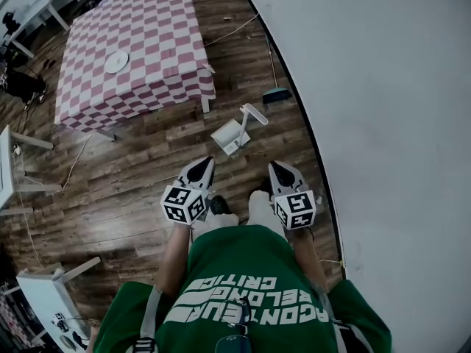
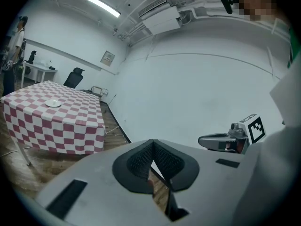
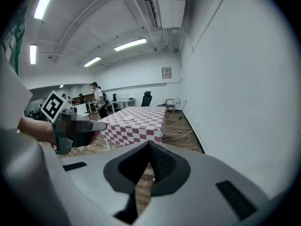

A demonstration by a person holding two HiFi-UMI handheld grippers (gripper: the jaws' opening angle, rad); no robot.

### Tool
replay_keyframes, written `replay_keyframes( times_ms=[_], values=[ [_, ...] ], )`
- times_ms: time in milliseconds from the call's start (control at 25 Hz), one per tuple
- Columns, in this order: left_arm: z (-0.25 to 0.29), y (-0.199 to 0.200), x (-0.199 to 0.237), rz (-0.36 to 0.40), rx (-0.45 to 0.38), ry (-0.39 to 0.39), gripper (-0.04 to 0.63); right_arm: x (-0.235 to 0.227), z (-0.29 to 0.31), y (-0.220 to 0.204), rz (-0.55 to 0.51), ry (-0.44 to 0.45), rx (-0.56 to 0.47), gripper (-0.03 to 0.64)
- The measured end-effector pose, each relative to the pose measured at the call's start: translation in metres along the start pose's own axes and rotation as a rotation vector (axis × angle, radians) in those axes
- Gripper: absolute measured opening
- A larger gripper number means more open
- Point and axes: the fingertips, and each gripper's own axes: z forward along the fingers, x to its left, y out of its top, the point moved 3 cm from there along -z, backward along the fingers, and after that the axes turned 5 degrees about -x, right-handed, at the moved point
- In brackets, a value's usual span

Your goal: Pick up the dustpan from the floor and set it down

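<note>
On the wood floor point(image 1: 147, 175) lies the dustpan point(image 1: 229, 137), and we hold left gripper point(image 1: 200, 169) and right gripper point(image 1: 283, 173) pressed together, empty.

A counter point(image 1: 147, 57) draped in a red-and-white checked cloth stands on a dark plank floor point(image 1: 132, 175). A plain white wall point(image 1: 383, 87) runs to the counter's right, a black office chair point(image 2: 74, 77) stands beyond it, and strip lights point(image 3: 129, 44) glow overhead.

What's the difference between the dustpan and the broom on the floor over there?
The dustpan is white; the broom has a dark head. The dustpan lies out on the open floor; the broom sits at the foot of the wall. The dustpan's handle is short and broad, the broom's a thin stick. Both rest on the wooden floor.
</note>
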Motion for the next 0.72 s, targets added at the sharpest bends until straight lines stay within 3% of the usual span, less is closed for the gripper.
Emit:
replay_keyframes(
  times_ms=[320,720],
  values=[
    [0.006,-0.002,-0.003,0.001,-0.009,-0.039,-0.005,0.002,-0.012,-0.007,0.02,-0.052,-0.019,0.008],
    [0.031,-0.011,-0.008,0.013,0.0,-0.066,-0.005,-0.028,-0.013,-0.025,0.06,-0.101,-0.037,0.008]
  ],
)
